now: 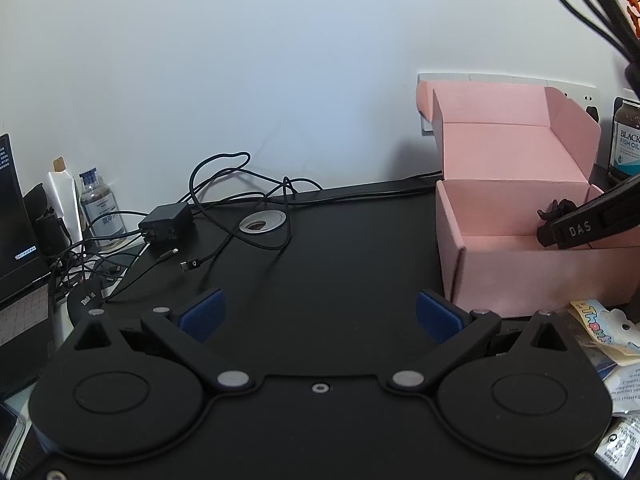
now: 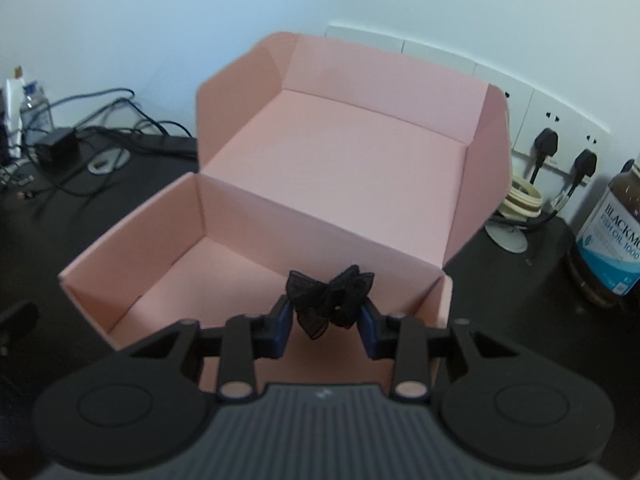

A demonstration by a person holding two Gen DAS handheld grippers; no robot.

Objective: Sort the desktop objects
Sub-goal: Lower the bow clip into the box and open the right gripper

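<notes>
A pink cardboard box (image 2: 168, 236) stands with its lid flipped back against the wall; its inside looks bare. My right gripper (image 2: 326, 314) is shut on a black lace bow (image 2: 328, 296) and holds it over the box's near right corner. In the left wrist view that box (image 1: 520, 272) sits at the right, and the right gripper's finger (image 1: 576, 230) reaches over its rim with the bow (image 1: 558, 210) at its tip. My left gripper (image 1: 320, 314) stands open over the bare black desk, nothing between its blue pads.
Tangled black cables and a charger brick (image 1: 166, 220) lie at the back left near a small bottle (image 1: 98, 208) and a laptop (image 1: 16, 240). Paper packets (image 1: 604, 336) lie at the near right. A fish oil bottle (image 2: 612, 240) and wall plugs (image 2: 544, 148) stand right of the box.
</notes>
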